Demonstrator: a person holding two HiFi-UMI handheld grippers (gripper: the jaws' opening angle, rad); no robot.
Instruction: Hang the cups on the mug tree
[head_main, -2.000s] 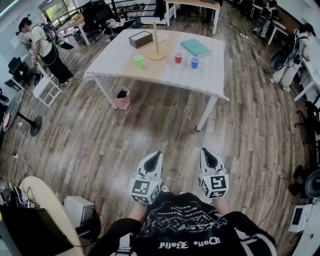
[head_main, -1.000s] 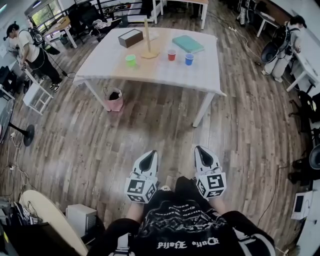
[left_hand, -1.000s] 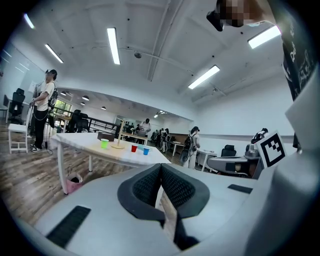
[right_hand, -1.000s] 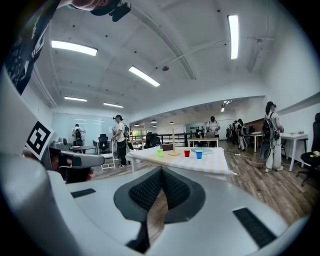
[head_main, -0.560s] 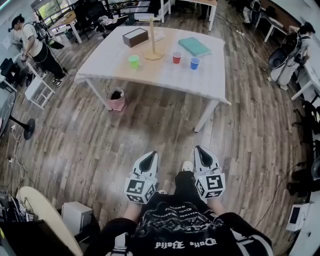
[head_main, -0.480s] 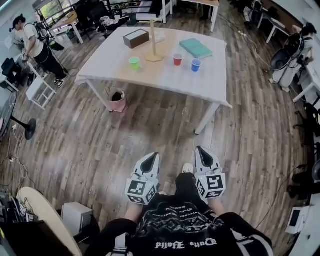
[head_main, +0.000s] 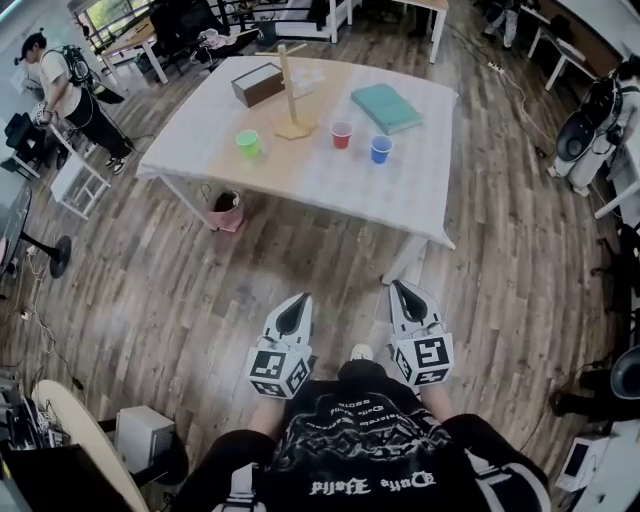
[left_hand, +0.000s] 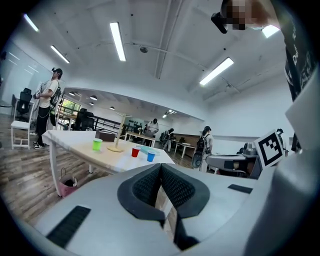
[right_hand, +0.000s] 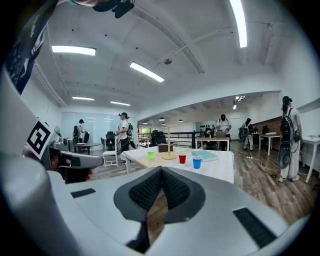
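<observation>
On a white-covered table (head_main: 330, 175) ahead stand a green cup (head_main: 248, 143), a red cup (head_main: 342, 134) and a blue cup (head_main: 380, 148), all upright around a wooden mug tree (head_main: 291, 92). The same cups show far off in the left gripper view, green (left_hand: 97, 145), red (left_hand: 135, 152), blue (left_hand: 151, 156), and in the right gripper view, green (right_hand: 151, 155), red (right_hand: 182, 158), blue (right_hand: 197, 162). My left gripper (head_main: 294, 307) and right gripper (head_main: 403, 297) are held close to my body, well short of the table, both shut and empty.
A brown box (head_main: 257, 84) and a teal book (head_main: 391, 106) also lie on the table. A pink bin (head_main: 226, 211) sits under its left edge. A person (head_main: 62, 88) stands at far left near a white stool (head_main: 77, 182). Wooden floor lies between me and the table.
The table and cups have come nearer and lower in the head view as I walked forward. Both grippers stay shut in front of my body.
</observation>
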